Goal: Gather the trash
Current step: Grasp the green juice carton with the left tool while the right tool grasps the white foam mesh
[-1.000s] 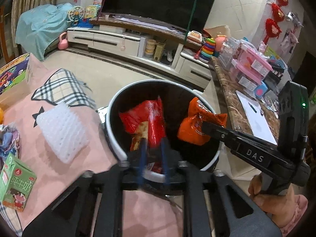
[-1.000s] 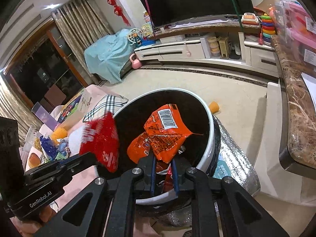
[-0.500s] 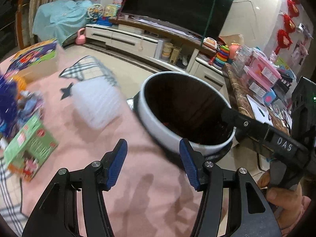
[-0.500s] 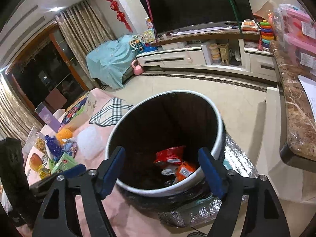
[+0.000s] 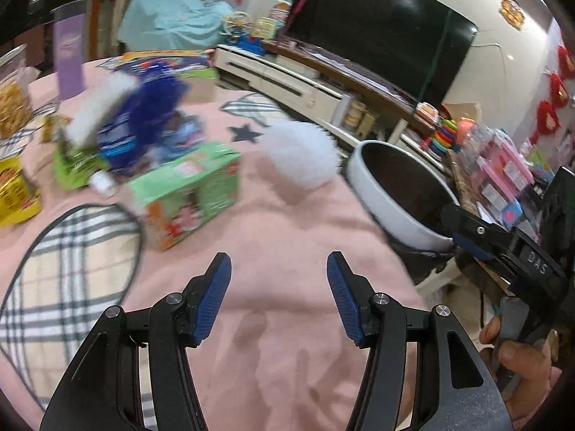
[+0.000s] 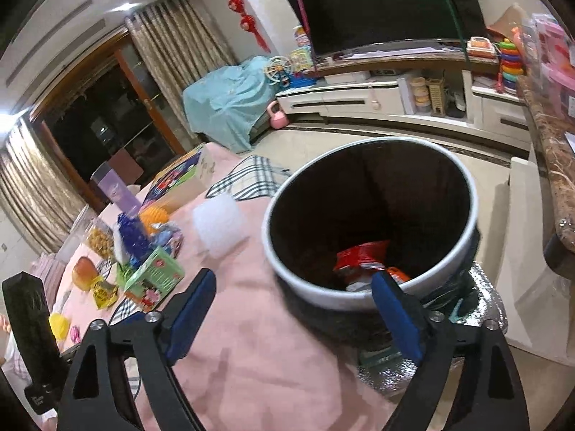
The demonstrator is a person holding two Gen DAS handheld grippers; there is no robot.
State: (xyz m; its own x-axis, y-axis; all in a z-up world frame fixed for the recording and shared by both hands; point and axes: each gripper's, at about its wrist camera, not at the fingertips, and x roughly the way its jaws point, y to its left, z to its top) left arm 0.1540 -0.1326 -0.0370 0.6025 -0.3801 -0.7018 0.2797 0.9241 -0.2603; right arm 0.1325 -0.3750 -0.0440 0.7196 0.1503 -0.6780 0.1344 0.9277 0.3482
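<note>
Bin: round white-rimmed trash bin stands just past the worktop's right edge, mouth up, so litter can be swept off the cloth and dropped straight in; red and orange snack wrappers lie at its bottom.
Left gripper: left gripper hovers over bare pink cloth, fingers spread wide and empty, aimed toward the cluttered far side, which I judge to be the next pick.
Right gripper: right gripper sits low beside the bin, fingers wide and empty, 1 blue pad overlapping the rim in view; whether it touches I cannot tell.
Remaining trash: green drink carton lies on its side nearest the left gripper; white foam fruit net rests between carton and bin; blue crinkled wrapper and yellow packet lie farther left, blurred.
Worktop: pink cloth with plaid patches covers the worktop.
Open room: wide clear cloth lies ahead of both grippers, so approach to the carton looks unobstructed.
Edges: bin rim near the worktop edge is the one thing to clear on the carry back; the cloth may drag if fingers scrape it.
</note>
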